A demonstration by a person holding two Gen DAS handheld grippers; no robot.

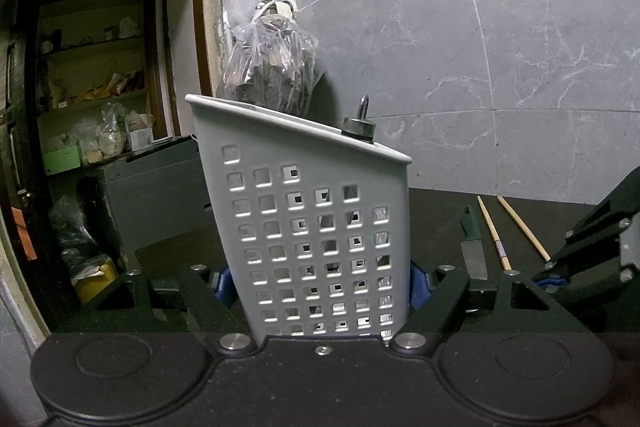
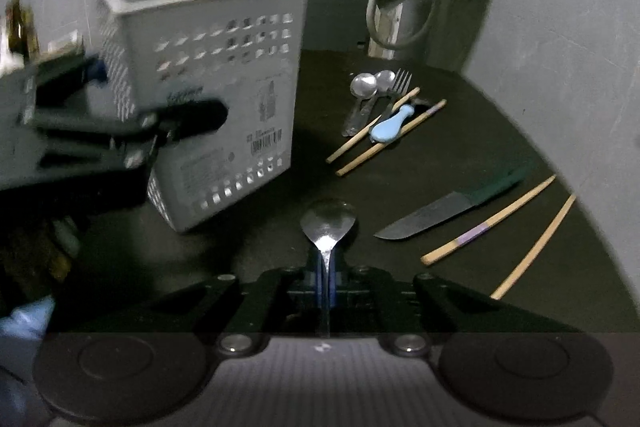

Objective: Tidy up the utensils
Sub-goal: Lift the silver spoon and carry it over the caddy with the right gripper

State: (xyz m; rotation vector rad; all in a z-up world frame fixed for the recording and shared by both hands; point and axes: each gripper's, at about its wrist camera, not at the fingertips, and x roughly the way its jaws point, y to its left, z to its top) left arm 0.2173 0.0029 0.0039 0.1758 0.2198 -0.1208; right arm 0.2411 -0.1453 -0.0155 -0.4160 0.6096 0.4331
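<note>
Right hand-held gripper around glossy steel spoon

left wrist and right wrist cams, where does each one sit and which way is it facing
Left wrist: sits on the left gripper, facing the grey tiled wall; its fingers clamp the white utensil caddy.
Right wrist: sits on the right gripper, angled down at the dark countertop; its fingers pinch a metal spoon by the handle.
Shared: caddy, green-handled knife, loose chopsticks, and each view shows the other gripper.
</note>
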